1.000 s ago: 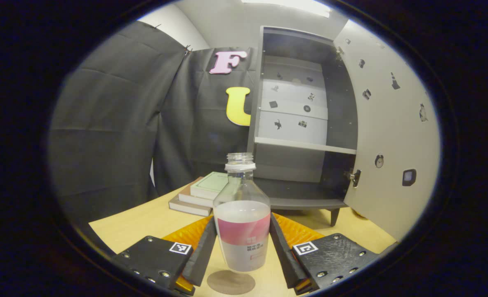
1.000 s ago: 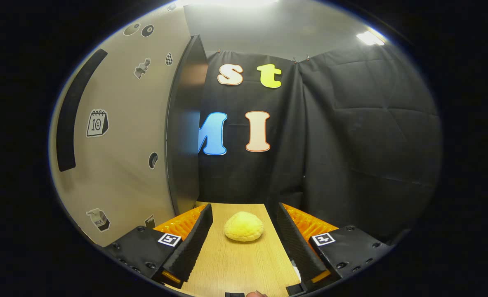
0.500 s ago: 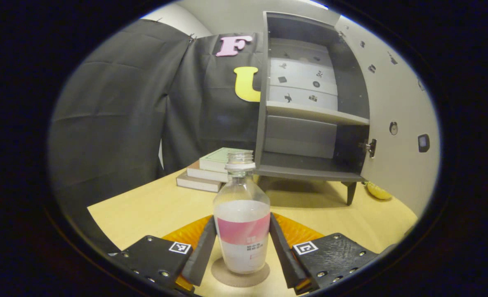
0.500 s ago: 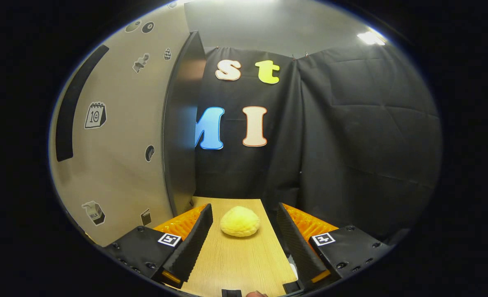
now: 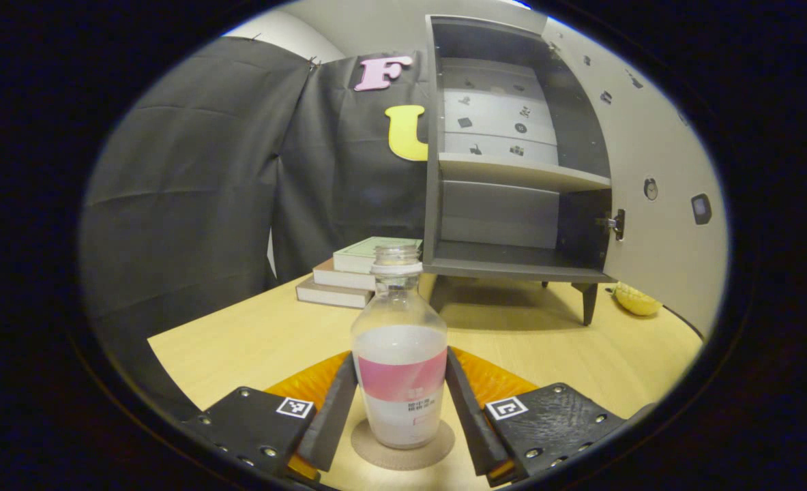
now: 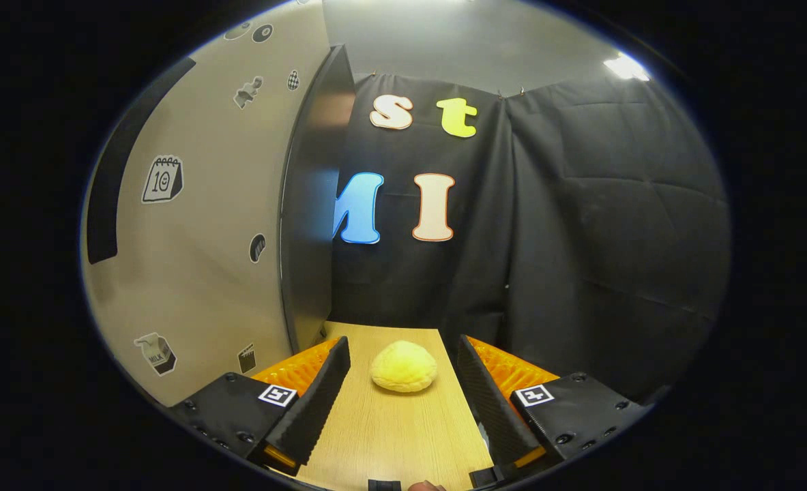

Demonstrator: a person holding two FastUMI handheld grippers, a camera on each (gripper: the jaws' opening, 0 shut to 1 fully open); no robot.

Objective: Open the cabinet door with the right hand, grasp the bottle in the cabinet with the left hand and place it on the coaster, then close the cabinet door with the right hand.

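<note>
A clear bottle (image 5: 400, 368) with a pink label and no cap stands upright on the round brown coaster (image 5: 437, 447) on the wooden table. My left gripper (image 5: 400, 360) is shut on it, one finger pressing each side of the label. Beyond it the grey cabinet (image 5: 512, 177) stands with empty shelves and its pale door (image 5: 655, 157) swung wide to the right. In the right gripper view, my right gripper (image 6: 402, 346) is open above the table, with nothing between its fingers. The door's outer face (image 6: 198, 218) with its dark handle (image 6: 106, 204) is close on its left.
A stack of books (image 5: 355, 273) lies left of the cabinet. A yellow bun (image 6: 403, 367) sits on the table just ahead of my right gripper, and the same bun (image 5: 638, 300) shows beside the cabinet leg. Black cloth walls close in the table.
My left gripper has come down with the bottle, which hung above the coaster and now rests on it. The right gripper has barely shifted beside the door.
</note>
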